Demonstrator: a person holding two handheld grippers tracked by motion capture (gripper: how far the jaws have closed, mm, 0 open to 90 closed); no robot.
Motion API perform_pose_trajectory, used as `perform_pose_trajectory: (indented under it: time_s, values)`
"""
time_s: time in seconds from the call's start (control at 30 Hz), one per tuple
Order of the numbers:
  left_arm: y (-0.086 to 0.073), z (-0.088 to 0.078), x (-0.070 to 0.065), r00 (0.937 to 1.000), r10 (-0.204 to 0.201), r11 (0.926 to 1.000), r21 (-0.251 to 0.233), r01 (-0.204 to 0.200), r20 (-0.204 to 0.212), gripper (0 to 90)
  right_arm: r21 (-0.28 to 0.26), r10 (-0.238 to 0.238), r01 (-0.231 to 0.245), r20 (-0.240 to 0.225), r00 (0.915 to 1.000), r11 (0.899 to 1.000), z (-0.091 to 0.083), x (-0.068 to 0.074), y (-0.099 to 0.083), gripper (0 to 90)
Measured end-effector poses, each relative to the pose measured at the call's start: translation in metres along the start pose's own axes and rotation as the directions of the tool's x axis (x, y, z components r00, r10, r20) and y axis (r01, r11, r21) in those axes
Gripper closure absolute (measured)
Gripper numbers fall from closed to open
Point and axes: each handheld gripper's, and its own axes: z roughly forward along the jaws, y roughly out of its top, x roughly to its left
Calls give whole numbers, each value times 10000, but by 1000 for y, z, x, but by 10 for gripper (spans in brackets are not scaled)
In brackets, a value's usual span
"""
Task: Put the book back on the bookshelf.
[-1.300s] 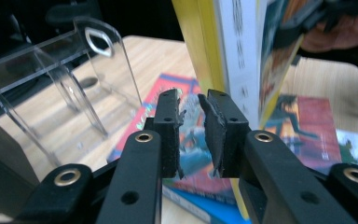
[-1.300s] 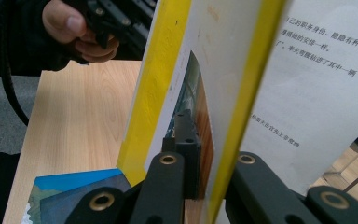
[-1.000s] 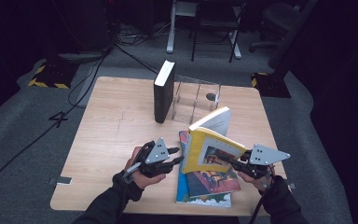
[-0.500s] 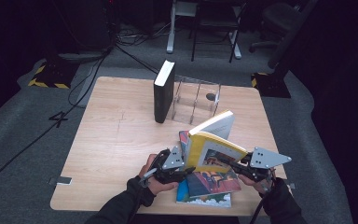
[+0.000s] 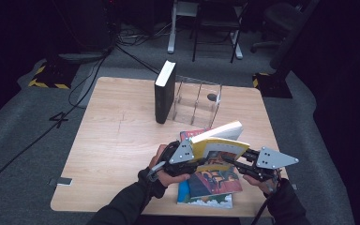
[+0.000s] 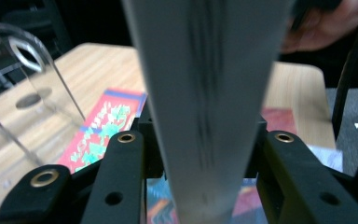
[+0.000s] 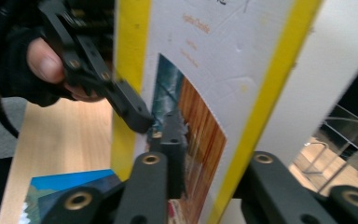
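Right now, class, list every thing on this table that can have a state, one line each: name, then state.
Yellow book: lifted off the pile, tilted, closed.
Left gripper: shut on the yellow book's page edge.
Right gripper: jaws either side of the yellow book, just been opening.
Black book: upright against the rack.
Clear rack: upright, slots empty.
Flat books: stacked on the table.

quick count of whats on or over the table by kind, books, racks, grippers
books: 4, namely black book upright, yellow book held up, red book and blue book lying flat
clear acrylic rack: 1
hand-held grippers: 2, left, right
total: 7
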Motion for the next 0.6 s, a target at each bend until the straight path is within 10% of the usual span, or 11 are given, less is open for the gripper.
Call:
perform_pose_trajectory:
  time_s: [0.2,0.37,0.6]
  values:
    - [12,-9,0,9998,26,9990,-440,-35,-191,674,-139,253,-243,753,9968,9996,-5,-5,-1,639]
    - [15,-13,3,9999,40,9991,-422,-46,-139,716,-55,761,-765,1932,9782,9971,-9,-15,-7,456]
    - [18,-12,2,9997,164,9993,-343,-171,-184,725,1139,1236,-1378,1236,9846,9839,16,-14,-23,368]
